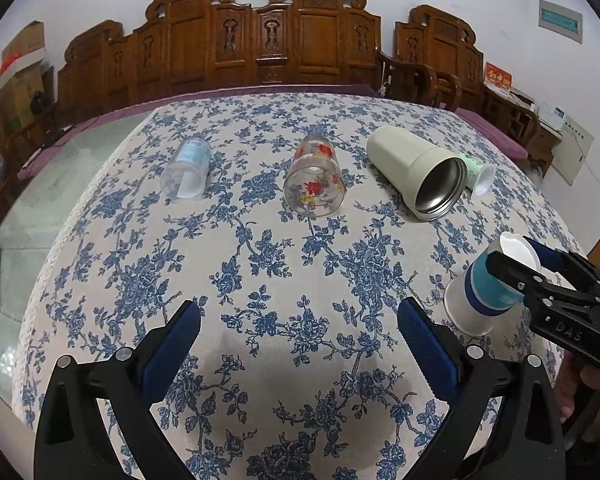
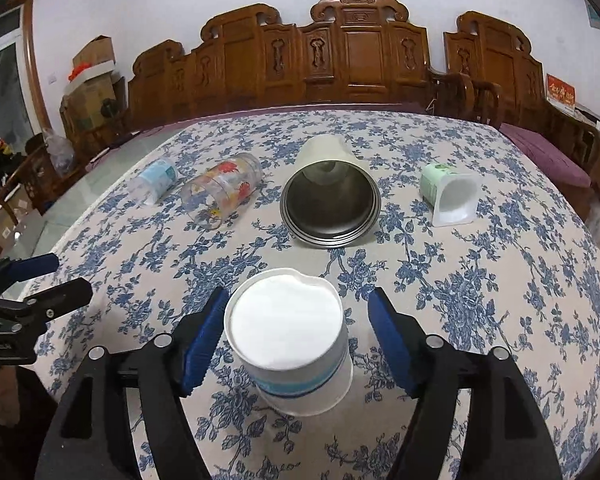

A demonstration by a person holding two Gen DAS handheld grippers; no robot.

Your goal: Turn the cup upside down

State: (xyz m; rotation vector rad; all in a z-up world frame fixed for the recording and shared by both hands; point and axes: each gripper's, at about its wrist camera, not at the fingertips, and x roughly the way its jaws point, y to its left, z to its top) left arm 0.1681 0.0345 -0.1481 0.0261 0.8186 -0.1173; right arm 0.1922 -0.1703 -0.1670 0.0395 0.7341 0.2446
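Observation:
A white paper cup with blue bands [image 2: 292, 344] stands upside down on the flowered tablecloth [image 2: 480, 300], its white base up and its rim on the cloth. My right gripper [image 2: 298, 336] is open around it, with a gap between each blue pad and the cup. The cup also shows in the left wrist view [image 1: 488, 288], with the right gripper [image 1: 524, 264] around its top. My left gripper [image 1: 300, 344] is open and empty above the near part of the table.
Lying on their sides further back: a clear plastic cup [image 1: 186, 172], a flowered glass [image 1: 316, 178], a cream steel tumbler [image 1: 420, 172] and a green yogurt cup [image 2: 450, 196]. Carved wooden chairs [image 1: 260, 40] stand behind the table.

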